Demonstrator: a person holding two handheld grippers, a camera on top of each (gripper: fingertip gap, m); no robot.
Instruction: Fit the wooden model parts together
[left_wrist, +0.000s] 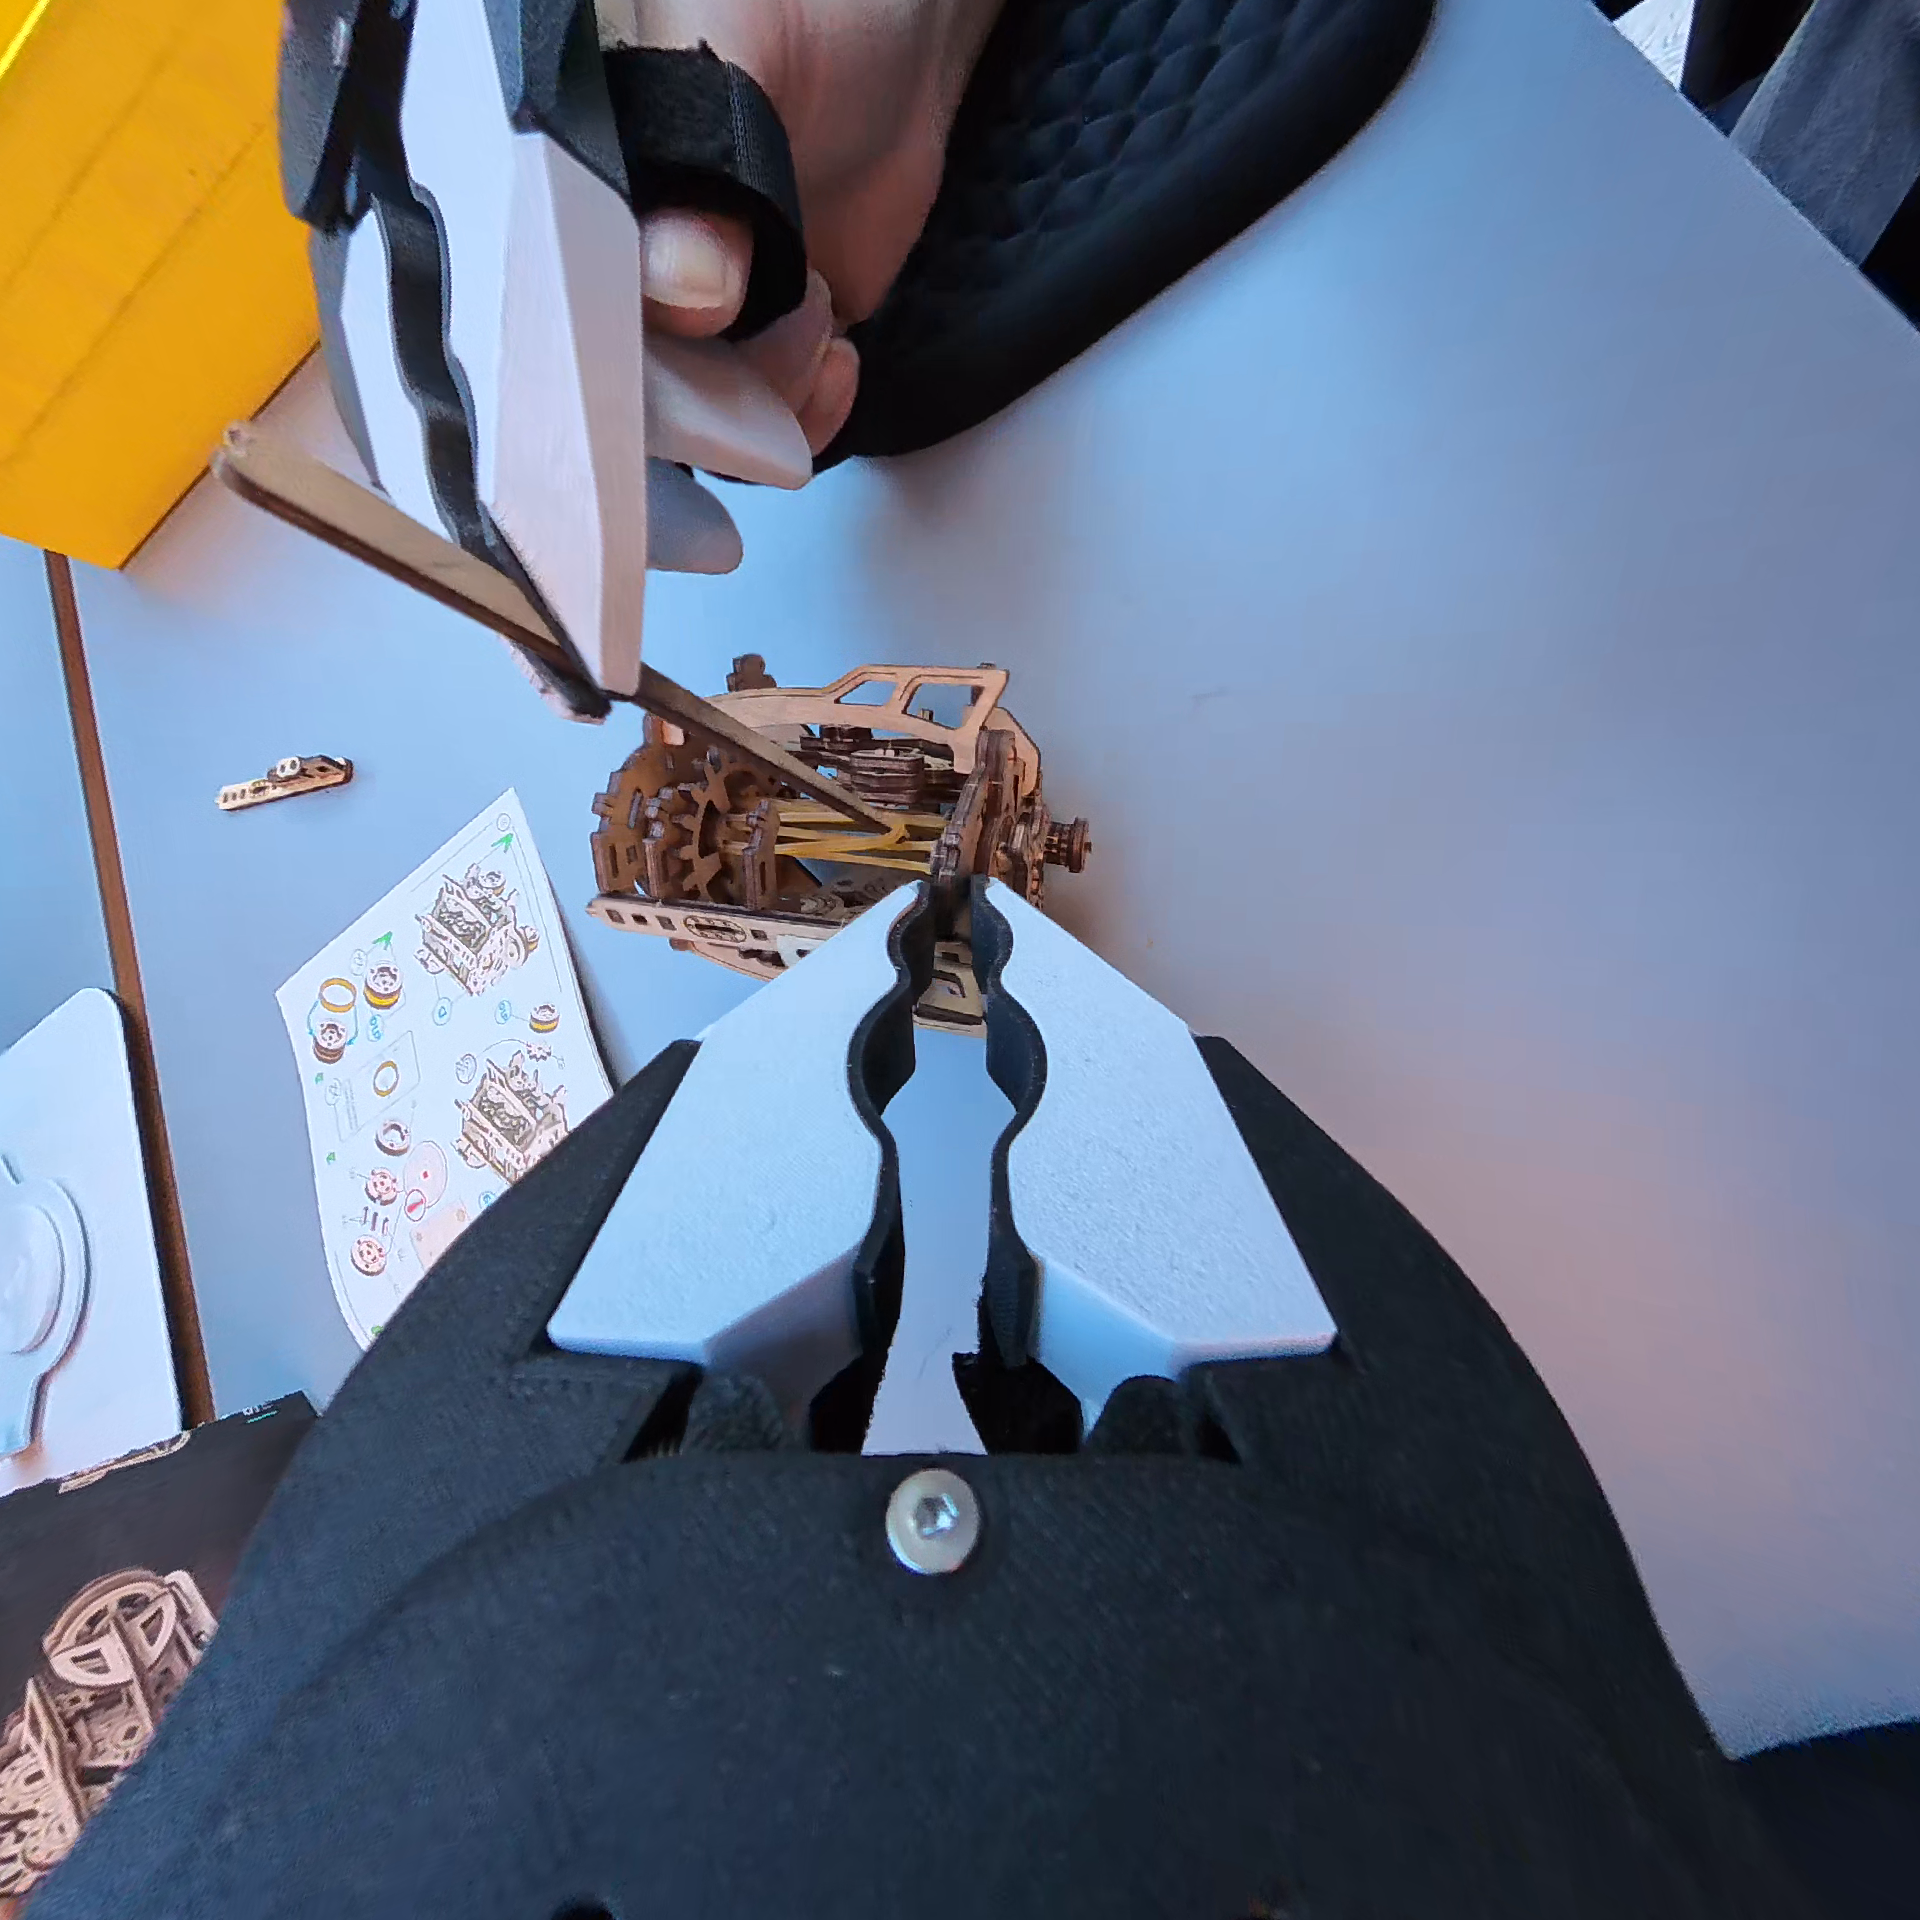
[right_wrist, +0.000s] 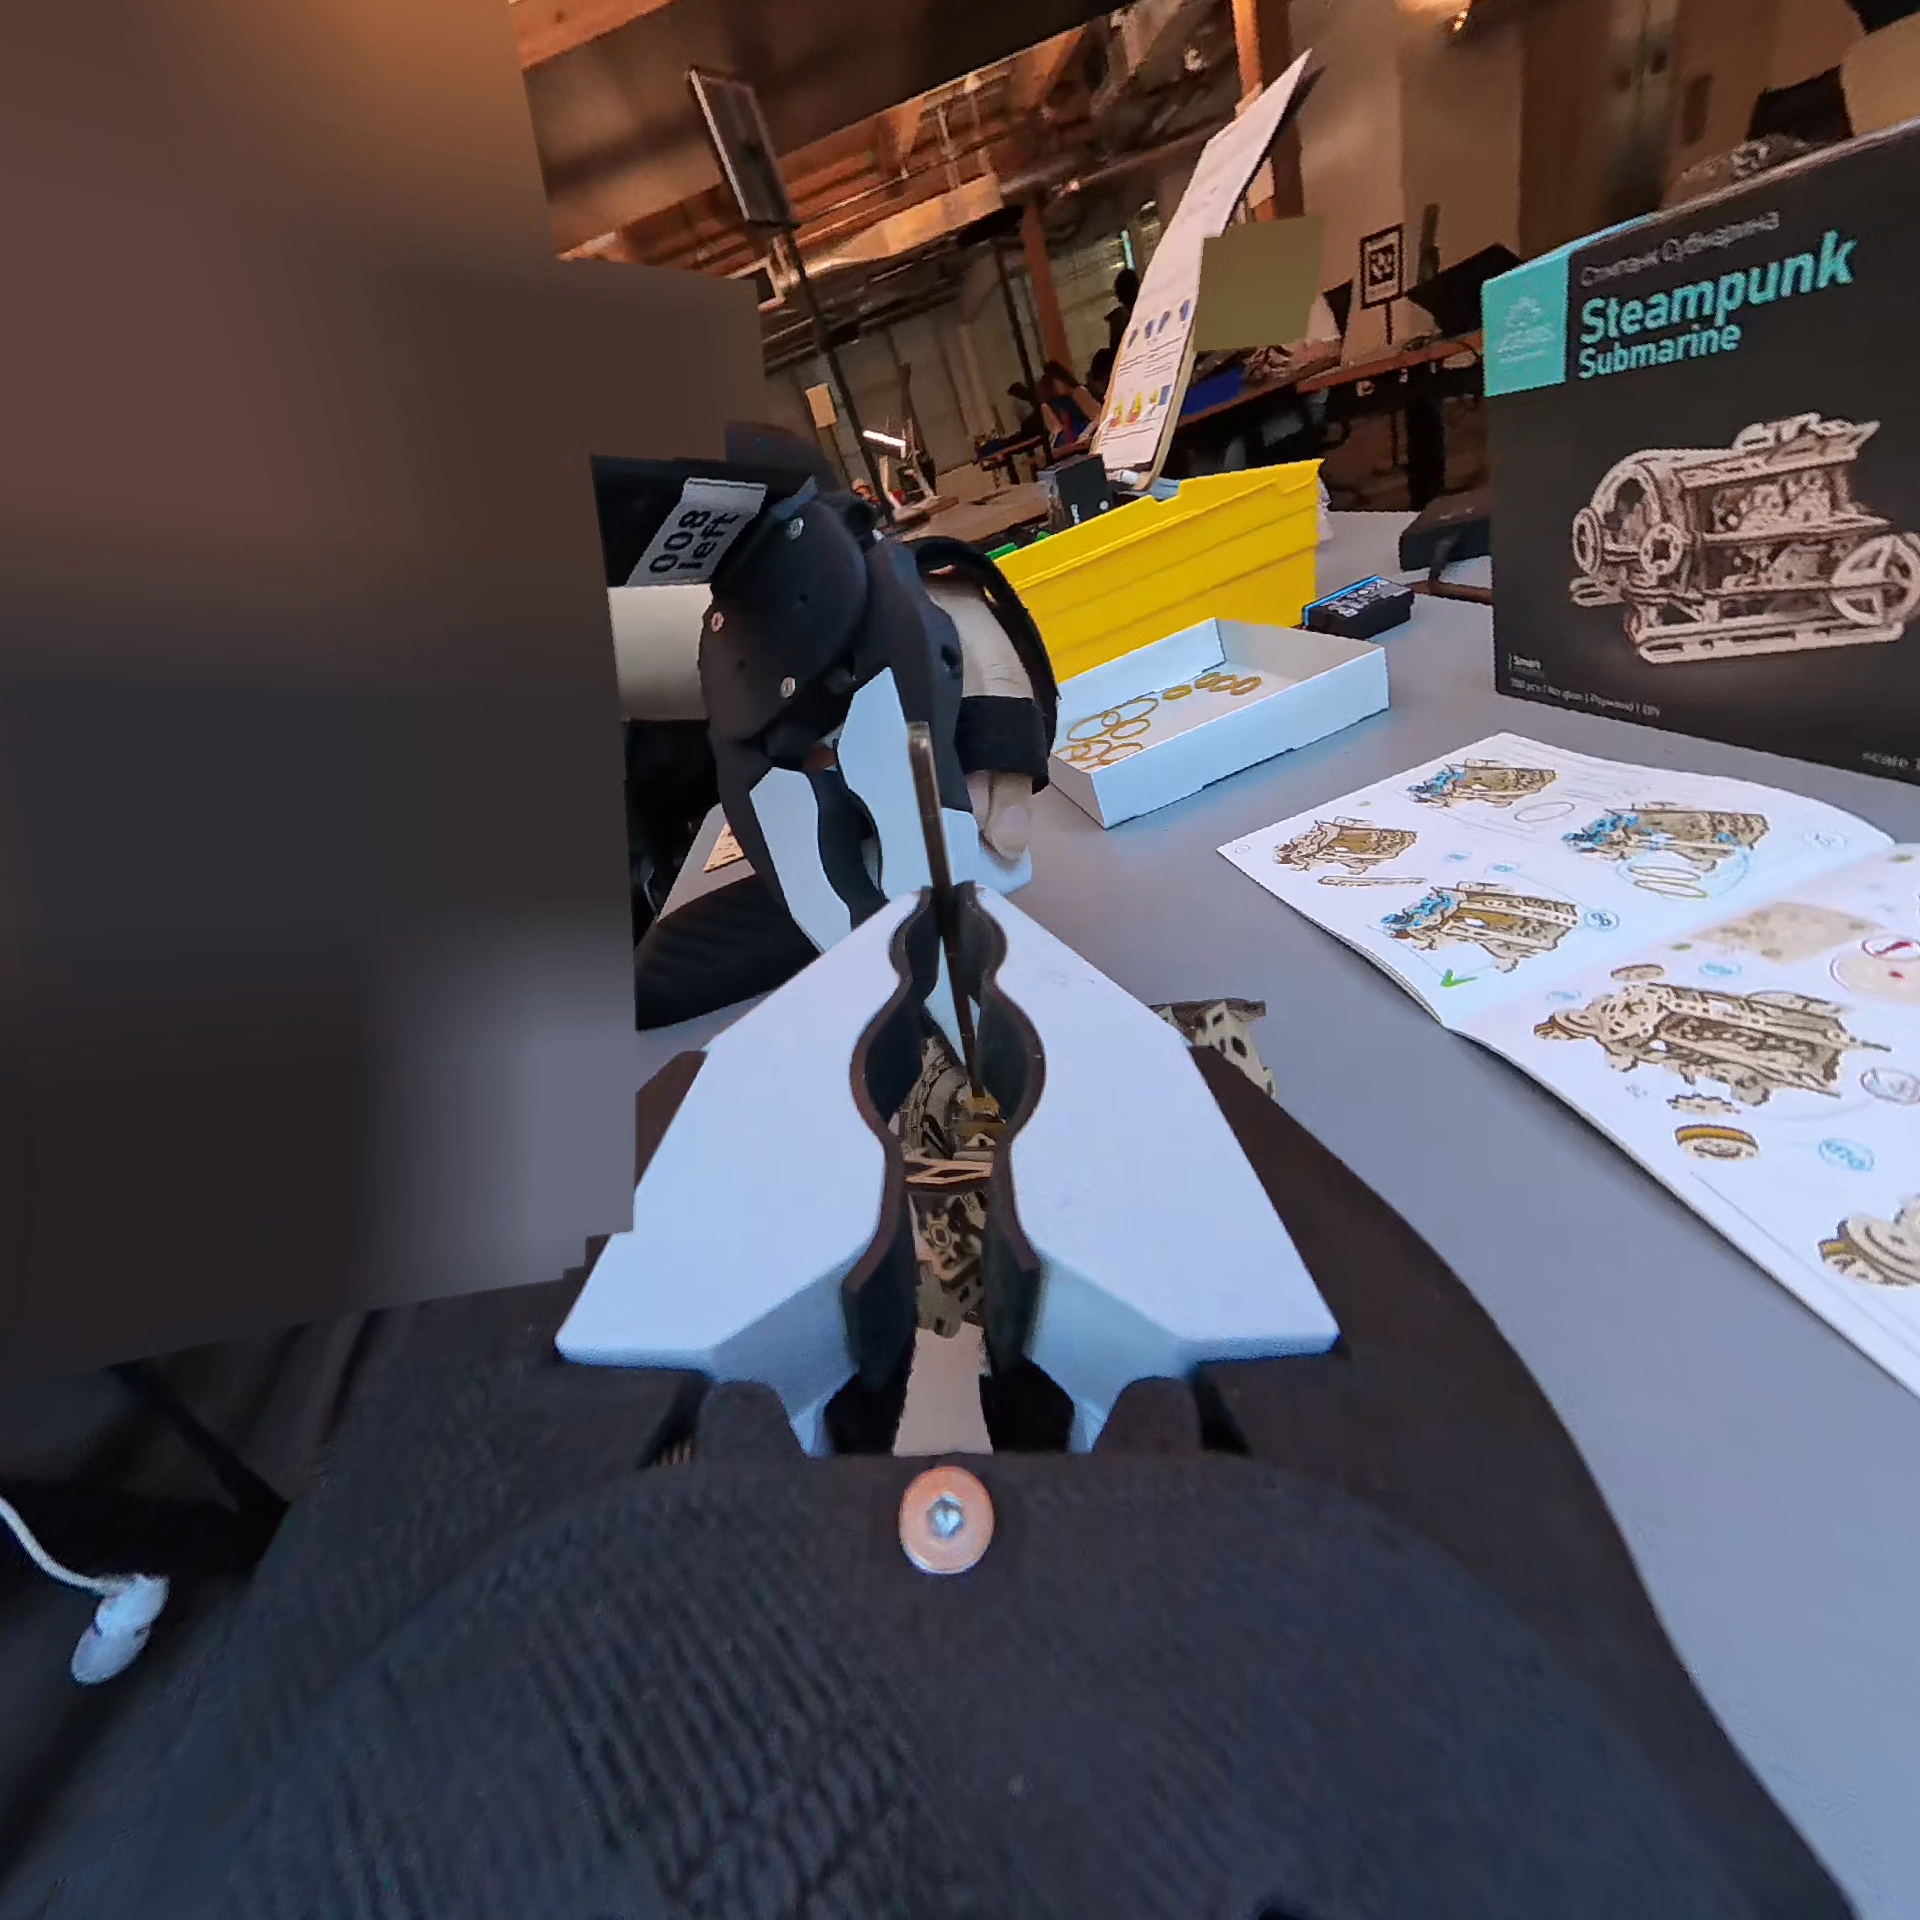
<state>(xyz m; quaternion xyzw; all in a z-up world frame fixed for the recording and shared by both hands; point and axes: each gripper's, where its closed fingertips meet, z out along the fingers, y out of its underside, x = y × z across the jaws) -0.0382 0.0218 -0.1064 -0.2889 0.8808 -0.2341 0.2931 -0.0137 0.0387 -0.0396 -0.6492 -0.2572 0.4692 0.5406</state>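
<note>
Left wrist view: left gripper (left_wrist: 948, 894) pinches the model's (left_wrist: 831, 821) end plate at its tips, right gripper (left_wrist: 582, 686) ahead clamps a stick (left_wrist: 416, 561) hooking the rubber band (left_wrist: 883, 844); advise steady bracing, slow pull along the band.

Left wrist view: looks steeply down along own fingers, close on wooden model (left_wrist: 831, 821) just past fingertips. Right wrist view: low, near table (right_wrist: 1455, 1299) level, facing across it, model (right_wrist: 940, 1174) seen between fingers. Shared: model, instruction sheet (left_wrist: 447, 1049) (right_wrist: 1621, 997).
</note>
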